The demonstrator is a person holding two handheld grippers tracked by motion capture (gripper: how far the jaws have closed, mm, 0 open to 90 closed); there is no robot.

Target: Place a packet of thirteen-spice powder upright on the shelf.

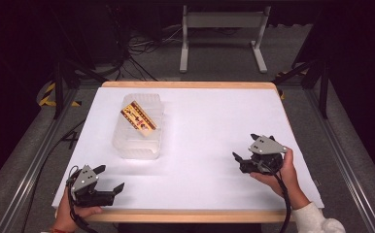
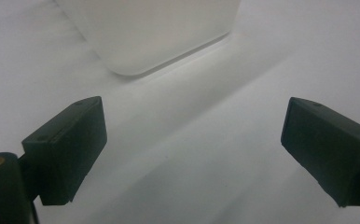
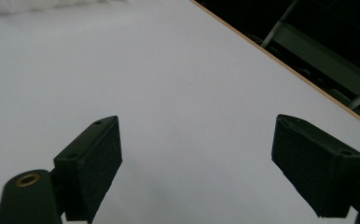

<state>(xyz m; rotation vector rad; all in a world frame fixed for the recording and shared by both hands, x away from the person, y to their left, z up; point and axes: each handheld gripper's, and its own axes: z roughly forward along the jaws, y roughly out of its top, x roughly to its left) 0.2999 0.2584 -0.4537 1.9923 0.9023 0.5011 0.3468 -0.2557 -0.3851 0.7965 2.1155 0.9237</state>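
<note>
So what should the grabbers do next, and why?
Probably move the left gripper forward toward the clear plastic tub. Both it and the right gripper are open and empty, the left is nearer, and the snack packet already lies inside.

Both grippers rest low near the table's (image 1: 195, 216) front edge: left gripper (image 1: 110, 179) at its left corner, right gripper (image 1: 244, 154) toward its right side, each with jaws spread and empty.

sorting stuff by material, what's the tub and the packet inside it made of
Tub: looks like frosted, translucent plastic, since the white table cover shows faintly through its ribbed walls. Packet: probably glossy printed film or paper, red-brown and yellow print; too small to tell which.
</note>
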